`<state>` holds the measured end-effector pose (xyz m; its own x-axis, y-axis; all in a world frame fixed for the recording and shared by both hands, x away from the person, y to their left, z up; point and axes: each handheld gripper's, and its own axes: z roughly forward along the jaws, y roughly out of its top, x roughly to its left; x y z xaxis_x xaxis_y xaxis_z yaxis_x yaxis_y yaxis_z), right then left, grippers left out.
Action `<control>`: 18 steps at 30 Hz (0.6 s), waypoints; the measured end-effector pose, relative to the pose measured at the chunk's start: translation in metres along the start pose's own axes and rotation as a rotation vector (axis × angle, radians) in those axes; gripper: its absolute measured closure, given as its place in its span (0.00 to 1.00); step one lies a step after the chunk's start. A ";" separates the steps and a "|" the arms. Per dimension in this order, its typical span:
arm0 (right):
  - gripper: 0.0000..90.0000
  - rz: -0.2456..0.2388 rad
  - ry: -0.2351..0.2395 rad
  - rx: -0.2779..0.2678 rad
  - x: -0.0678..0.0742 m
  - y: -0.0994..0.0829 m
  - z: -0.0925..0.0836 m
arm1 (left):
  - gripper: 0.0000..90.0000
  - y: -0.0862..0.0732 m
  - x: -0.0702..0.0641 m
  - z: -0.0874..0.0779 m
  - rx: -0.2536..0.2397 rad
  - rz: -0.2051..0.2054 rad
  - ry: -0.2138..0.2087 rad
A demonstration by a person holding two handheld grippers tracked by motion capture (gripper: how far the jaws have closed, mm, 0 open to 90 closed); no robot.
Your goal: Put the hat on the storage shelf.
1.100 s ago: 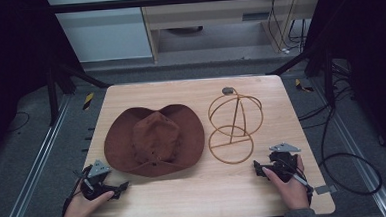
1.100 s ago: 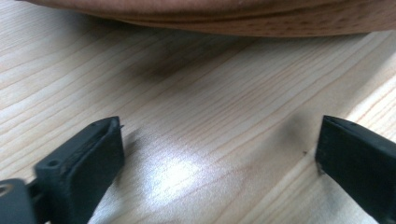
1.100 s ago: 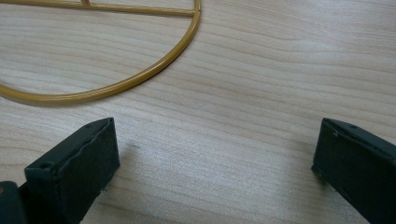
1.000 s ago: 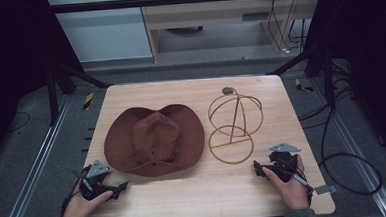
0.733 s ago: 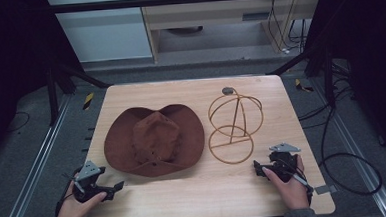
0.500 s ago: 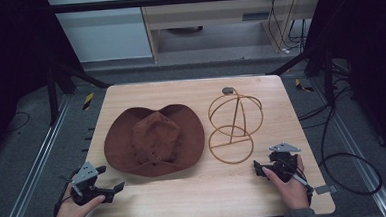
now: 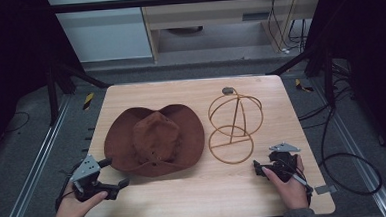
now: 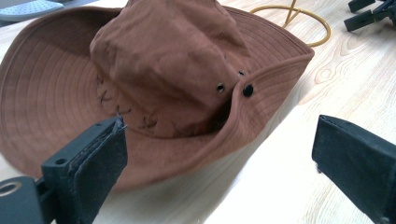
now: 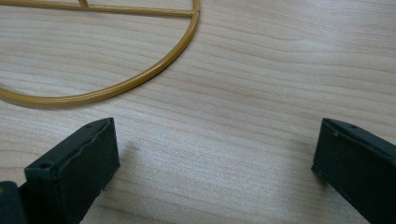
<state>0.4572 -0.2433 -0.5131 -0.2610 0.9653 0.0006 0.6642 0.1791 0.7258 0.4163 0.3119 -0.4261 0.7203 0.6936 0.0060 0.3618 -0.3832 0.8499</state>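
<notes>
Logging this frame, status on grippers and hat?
Left hand-held gripper open, beside hat brim. Right hand-held gripper open, near wire stand. Hat flat on table, untouched. Nothing in the way.

No words, labels, brand marks or numbers can be read on anything here, from above or from either gripper view.
</notes>
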 end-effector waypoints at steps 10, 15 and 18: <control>0.00 -0.001 0.001 0.000 0.000 0.000 0.000 | 0.04 0.052 0.006 0.027 0.089 0.053 -0.008; 0.00 -0.004 0.004 0.000 0.000 0.000 0.000 | 0.04 0.087 0.022 0.048 0.164 0.074 -0.002; 0.00 -0.004 0.004 0.000 0.000 0.000 0.000 | 0.08 0.099 0.029 0.057 0.178 0.056 0.002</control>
<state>0.4574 -0.2436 -0.5131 -0.2662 0.9639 0.0009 0.6633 0.1825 0.7258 0.5062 0.2592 -0.3718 0.7412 0.6693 0.0516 0.4204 -0.5228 0.7415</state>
